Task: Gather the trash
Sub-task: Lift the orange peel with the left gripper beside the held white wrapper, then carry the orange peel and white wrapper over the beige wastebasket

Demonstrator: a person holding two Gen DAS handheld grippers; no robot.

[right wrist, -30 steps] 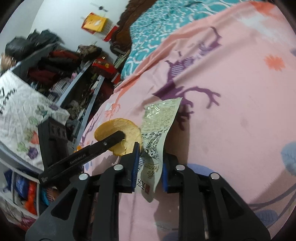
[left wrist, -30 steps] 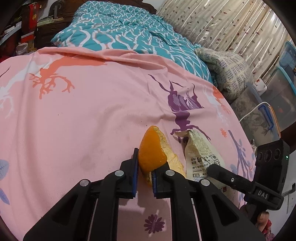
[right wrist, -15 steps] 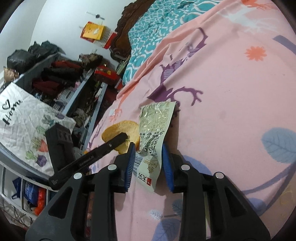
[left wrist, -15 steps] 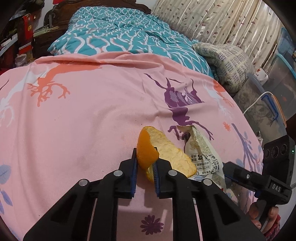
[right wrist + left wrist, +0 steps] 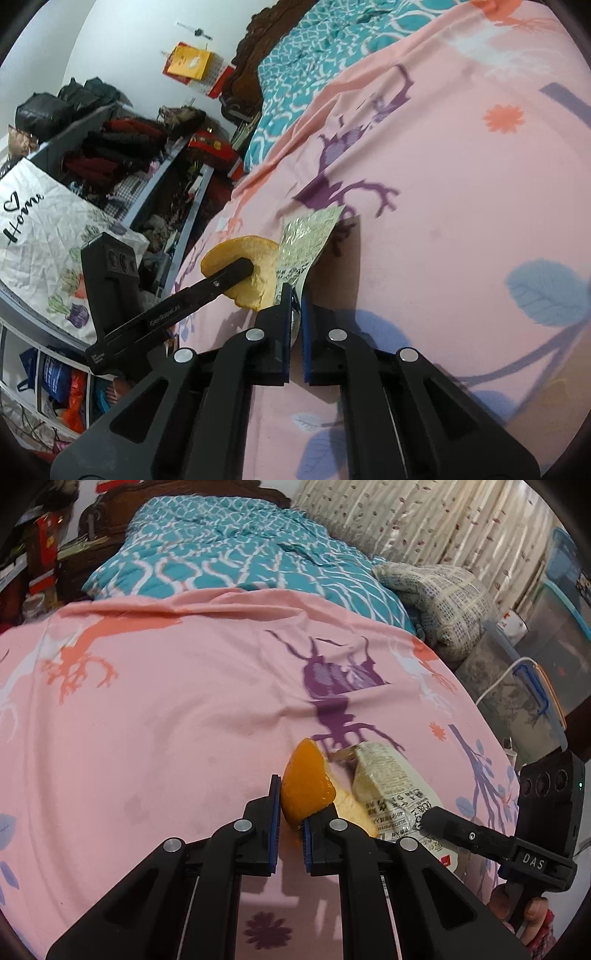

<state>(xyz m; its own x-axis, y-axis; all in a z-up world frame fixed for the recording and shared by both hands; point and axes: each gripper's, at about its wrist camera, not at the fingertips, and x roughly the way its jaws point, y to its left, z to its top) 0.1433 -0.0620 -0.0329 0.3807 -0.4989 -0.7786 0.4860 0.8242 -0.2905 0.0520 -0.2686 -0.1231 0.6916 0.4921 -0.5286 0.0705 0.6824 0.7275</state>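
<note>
Peel (image 5: pixel 306 786) and wrapper (image 5: pixel 306 240) are both gripped just above the pink bedspread (image 5: pixel 166 720): my left gripper (image 5: pixel 290 805) is clamped on the orange peel, and my right gripper (image 5: pixel 295 299), whose jaws have just been closing, now pinches the wrapper's lower edge. I judge pickup is finishing, so next I need to lift both clear and carry them to a bin. I see no bin in either view, and the wrapper's print is unreadable.

Even indoor light, soft shadows under each gripper, strong fisheye bending, dark vignetted corners.
</note>
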